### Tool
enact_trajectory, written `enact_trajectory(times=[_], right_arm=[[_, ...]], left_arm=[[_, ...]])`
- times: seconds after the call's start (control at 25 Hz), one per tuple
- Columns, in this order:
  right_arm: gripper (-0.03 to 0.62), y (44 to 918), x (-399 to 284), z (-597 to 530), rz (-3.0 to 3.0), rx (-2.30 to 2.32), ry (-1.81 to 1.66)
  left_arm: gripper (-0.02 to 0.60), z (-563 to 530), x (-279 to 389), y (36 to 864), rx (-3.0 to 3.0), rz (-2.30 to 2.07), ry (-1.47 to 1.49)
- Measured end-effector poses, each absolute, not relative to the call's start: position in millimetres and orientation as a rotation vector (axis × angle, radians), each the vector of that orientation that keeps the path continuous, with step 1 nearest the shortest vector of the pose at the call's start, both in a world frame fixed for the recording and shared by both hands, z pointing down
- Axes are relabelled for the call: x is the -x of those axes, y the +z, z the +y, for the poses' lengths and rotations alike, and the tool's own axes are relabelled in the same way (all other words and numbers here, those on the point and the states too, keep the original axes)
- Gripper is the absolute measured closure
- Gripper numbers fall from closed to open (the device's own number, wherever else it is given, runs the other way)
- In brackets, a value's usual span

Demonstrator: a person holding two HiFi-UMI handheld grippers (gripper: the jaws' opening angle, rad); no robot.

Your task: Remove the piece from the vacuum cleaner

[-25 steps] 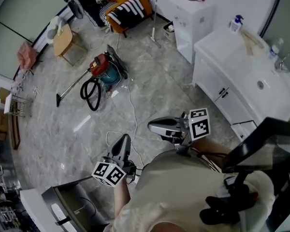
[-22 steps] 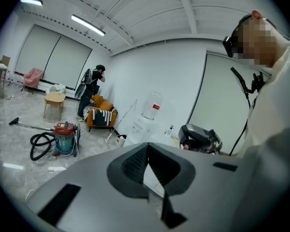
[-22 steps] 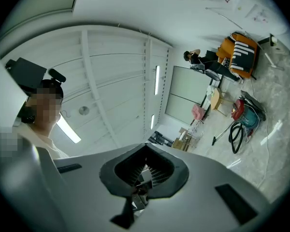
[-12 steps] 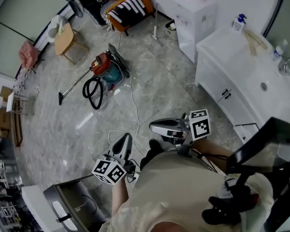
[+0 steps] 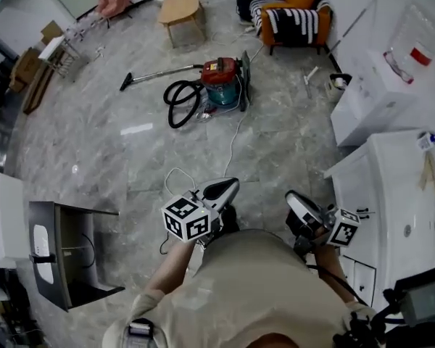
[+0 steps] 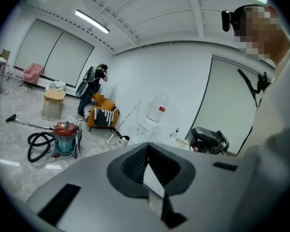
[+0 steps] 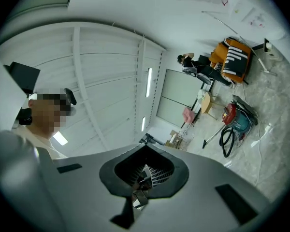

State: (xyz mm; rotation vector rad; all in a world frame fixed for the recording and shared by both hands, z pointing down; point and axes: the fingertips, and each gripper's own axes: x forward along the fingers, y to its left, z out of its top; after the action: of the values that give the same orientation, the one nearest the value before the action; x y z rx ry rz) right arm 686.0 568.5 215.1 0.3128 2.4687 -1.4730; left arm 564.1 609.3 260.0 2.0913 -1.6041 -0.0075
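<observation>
- Far left: dark grey open box (image 5: pixel 65 256), one, standing on the floor, well apart from both grippers.
- Upper left: floor nozzle (image 5: pixel 125 85) on metal wand (image 5: pixel 163 72), one each, lying flat on grey marble floor (image 5: pixel 94 143), wand running right toward the canister.
- Black hose (image 5: pixel 180 104), one, looped just left of the canister and joined to it.
- Wooden side table (image 5: pixel 181 9), one, at the top edge.
- Vacuum cleaner (image 5: pixel 221 83), one, red lid and teal drum, upright at top centre; well apart from both grippers, ahead of the left one's tips.
- Wide bare floor between canister and grippers, crossed only by one white power cord (image 5: pixel 234 133).
- Left gripper (image 5: pixel 230 185): jaws together, nothing between them, tips aimed roughly toward the canister.
- Orange armchair (image 5: pixel 290 13) with striped throw, one, top edge, right of the canister.
- Right gripper (image 5: pixel 291 196): jaws fully closed, empty, beside the left one, near the counter.
- Right edge: white cabinet (image 5: pixel 373 96) and white counter (image 5: pixel 391 180), two units, closing off that side.
</observation>
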Motion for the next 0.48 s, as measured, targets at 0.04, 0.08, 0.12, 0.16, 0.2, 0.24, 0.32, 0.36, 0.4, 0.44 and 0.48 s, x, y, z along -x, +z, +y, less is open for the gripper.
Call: enact_trajectory(times=[0.04,0.08,0.12,0.16,0.2,0.24,0.32,0.36,0.4,0.44,0.48], right_arm=[[0.591,214,-674,566,2.473,-0.310,-1.477],[0.591,212,-660,565,2.477,-0.313,-1.478],[0.591,208,-646,565,2.483,-0.320,-1.475],[0.591,205,-631,565,2.493,-0.329,-1.471],[0.591,201,-617,565,2.504,-0.338,-1.466],[0.592,198,-603,567,2.513,-0.346,-1.460],[0.591,192,-577,569,2.527,-0.358,-1.447],[0.591,190,-564,570,2.534,-0.362,-1.442],[0.591,189,-552,571,2.540,-0.365,-1.439],[0.591,189,-540,572,2.545,-0.366,-1.439],[0.591,188,-529,572,2.548,-0.366,-1.441]], left_arm=[[0.578,607,-552,260,-2.085,-1.602,-0.018],[0.578,605,-540,259,-2.085,-1.599,-0.027],[0.578,603,-528,258,-2.088,-1.597,-0.034],[0.578,601,-515,256,-2.089,-1.597,-0.039],[0.578,599,-502,255,-2.088,-1.596,-0.044],[0.578,599,-489,253,-2.088,-1.594,-0.051],[0.578,598,-465,250,-2.093,-1.590,-0.064],[0.578,598,-452,249,-2.096,-1.592,-0.069],[0.578,598,-439,248,-2.098,-1.596,-0.075],[0.578,599,-426,247,-2.098,-1.602,-0.081],[0.578,600,-414,247,-2.095,-1.606,-0.089]])
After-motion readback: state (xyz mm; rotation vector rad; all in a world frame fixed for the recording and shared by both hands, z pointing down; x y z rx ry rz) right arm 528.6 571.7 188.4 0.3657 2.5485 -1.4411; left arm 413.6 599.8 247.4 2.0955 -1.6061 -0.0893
